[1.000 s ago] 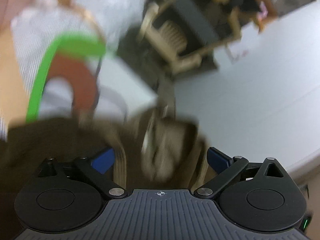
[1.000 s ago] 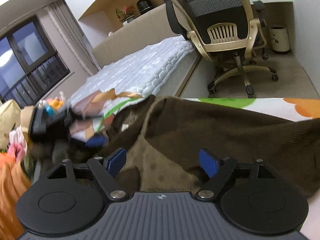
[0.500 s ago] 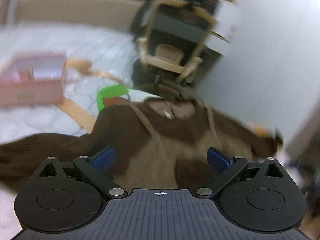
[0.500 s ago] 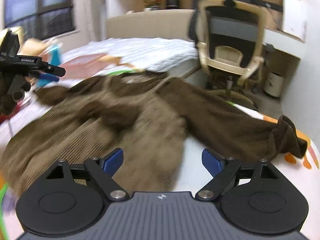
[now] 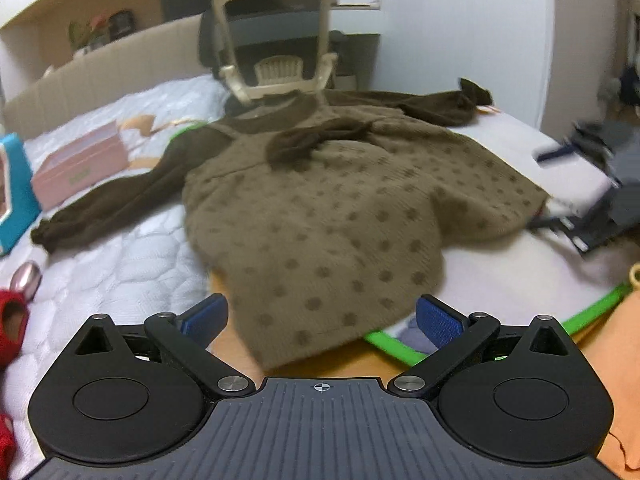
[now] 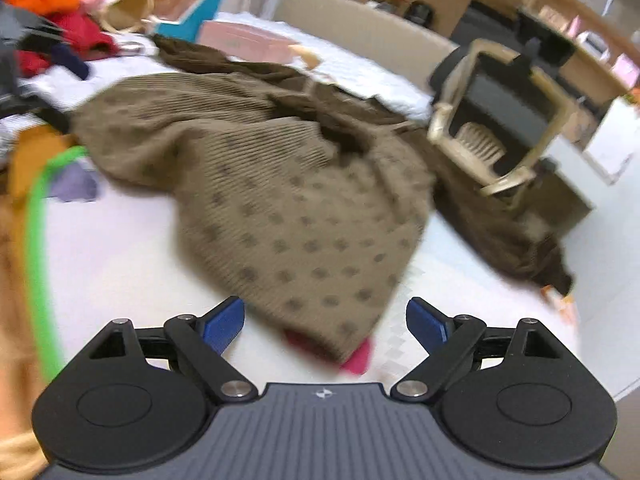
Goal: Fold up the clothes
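Currently both grippers are seen with jaws spread wide, nothing held between the blue pads. The left gripper (image 5: 320, 316) is poised over the near hem of the sweater (image 5: 320, 208), not touching it as far as can be told. The right gripper (image 6: 325, 322) is hung just above the hem's lower corner in its own view, pads either side of it, with contact not determinable because of blur.

The sweater is spread face up on the bed (image 5: 132, 264): tan dotted body, dark brown collar, 2 dark brown sleeves. The left sleeve (image 5: 116, 200) is stretched out toward a pink box (image 5: 80, 164); the right sleeve (image 5: 432, 104) is laid toward the bed's far corner, cuff bunched. A dark brown bow (image 5: 316, 140) is seen on the chest. The hem is rumpled, not flat.

A beige office chair (image 5: 276, 48) is placed beyond the collar, off the bed. A teal box (image 6: 192, 4) and a clothes pile (image 6: 60, 12) are seen at the far left in the right wrist view. A green band (image 6: 38, 240) is printed on the bedding beside the hem.
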Demonstrator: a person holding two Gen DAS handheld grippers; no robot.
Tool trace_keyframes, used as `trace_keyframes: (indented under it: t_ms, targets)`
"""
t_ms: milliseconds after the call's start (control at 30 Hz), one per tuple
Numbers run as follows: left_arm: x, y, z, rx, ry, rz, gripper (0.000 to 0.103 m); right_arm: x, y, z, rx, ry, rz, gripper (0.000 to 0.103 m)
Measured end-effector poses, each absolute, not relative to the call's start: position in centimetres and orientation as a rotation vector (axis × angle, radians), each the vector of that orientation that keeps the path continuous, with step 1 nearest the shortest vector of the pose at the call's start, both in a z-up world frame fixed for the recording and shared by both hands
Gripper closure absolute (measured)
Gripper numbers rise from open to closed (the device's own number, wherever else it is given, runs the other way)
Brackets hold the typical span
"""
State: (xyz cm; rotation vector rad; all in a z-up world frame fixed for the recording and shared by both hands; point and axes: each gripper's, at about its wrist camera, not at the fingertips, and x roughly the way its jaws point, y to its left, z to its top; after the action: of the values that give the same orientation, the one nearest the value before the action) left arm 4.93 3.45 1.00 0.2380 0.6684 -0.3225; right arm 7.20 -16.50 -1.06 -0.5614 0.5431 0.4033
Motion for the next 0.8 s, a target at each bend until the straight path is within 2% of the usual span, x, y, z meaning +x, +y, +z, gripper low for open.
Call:
trace_keyframes:
  t_ms: [133, 267, 333, 533, 667, 800]
  targets:
    - [5.5, 1.3, -0.4, 0.376, 0.631, -0.268, 0.001, 7.8, -16.8, -0.2, -0.531, 0.486, 0.345, 0.014]
    - [6.4, 2.4, -1.2, 0.426, 0.621, -0.164, 0.001, 8.4, -17.2, 0.7, -0.5, 0.428, 0.286, 0.014]
    - [7.1, 3.9, -0.8, 0.403, 0.592, -0.072, 0.0, 8.7, -17.3, 1.0, -0.488, 0.405, 0.262, 0.014]
    - [9.1, 9.5, 0.7, 0.19, 0.535, 0.203, 0.001, 7.9, -16.8, -2.0, -0.589, 0.504, 0.295, 0.012]
    - [9.0, 10.3, 1.2, 0.223, 0.536, 0.227, 0.001, 8.2, -18.8, 1.5, -0.516, 0.336, 0.144, 0.013]
    - [6.9, 10.3, 5.4, 0.181, 0.415, 0.199, 0.001, 7.9, -20.5, 5.8, -0.396, 0.225, 0.111, 0.013]
